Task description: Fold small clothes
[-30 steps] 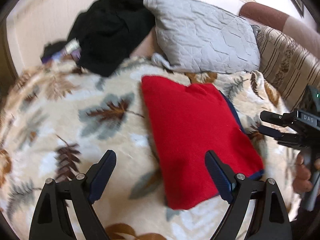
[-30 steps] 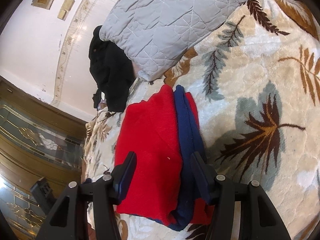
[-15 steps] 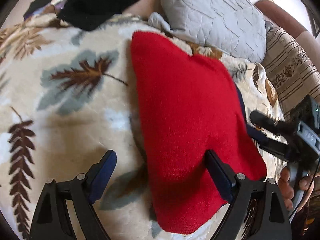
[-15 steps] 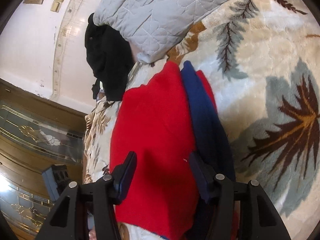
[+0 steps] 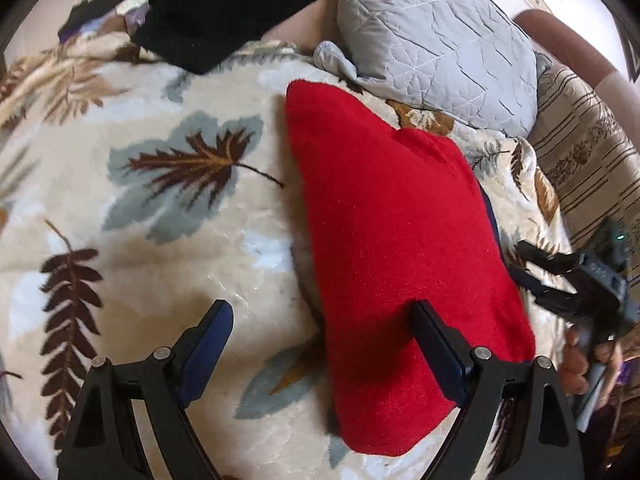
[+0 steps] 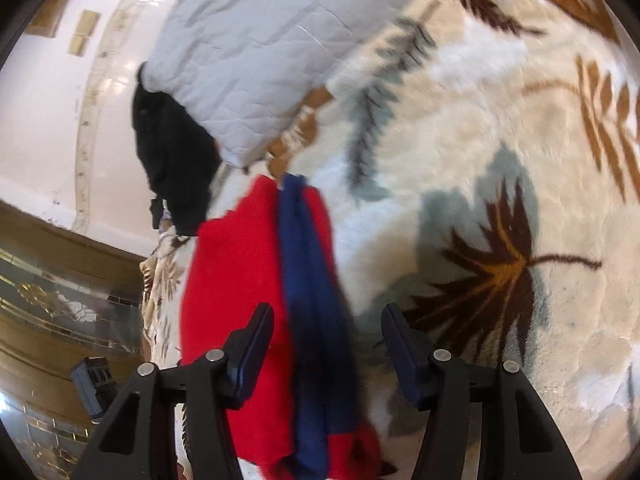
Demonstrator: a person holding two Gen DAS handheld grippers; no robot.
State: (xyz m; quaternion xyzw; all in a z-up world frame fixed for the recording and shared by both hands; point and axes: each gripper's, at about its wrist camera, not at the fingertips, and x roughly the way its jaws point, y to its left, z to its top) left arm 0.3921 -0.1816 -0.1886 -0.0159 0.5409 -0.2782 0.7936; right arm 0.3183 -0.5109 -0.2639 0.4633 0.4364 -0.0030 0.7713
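Observation:
A folded red garment [image 5: 396, 232] with a navy blue band lies on the leaf-patterned blanket [image 5: 160, 208]. In the right wrist view the garment [image 6: 232, 280] shows its blue strip [image 6: 312, 300] along its right edge. My left gripper [image 5: 320, 328] is open and empty, straddling the garment's near left edge, its right finger over the red cloth. My right gripper [image 6: 326, 340] is open and empty, with the blue strip between its fingers. It also shows in the left wrist view [image 5: 540, 276] at the garment's right side.
A grey quilted pillow [image 5: 432, 44] and a black garment pile [image 5: 224, 4] lie at the back of the bed. A striped cushion [image 5: 588, 152] is at the right. A wooden glass-fronted cabinet [image 6: 44, 312] stands beyond the bed's left edge.
Both grippers moved closer to the red garment over the second, then the right gripper shifted right so the blue strip sits between its fingers. Both stayed open.

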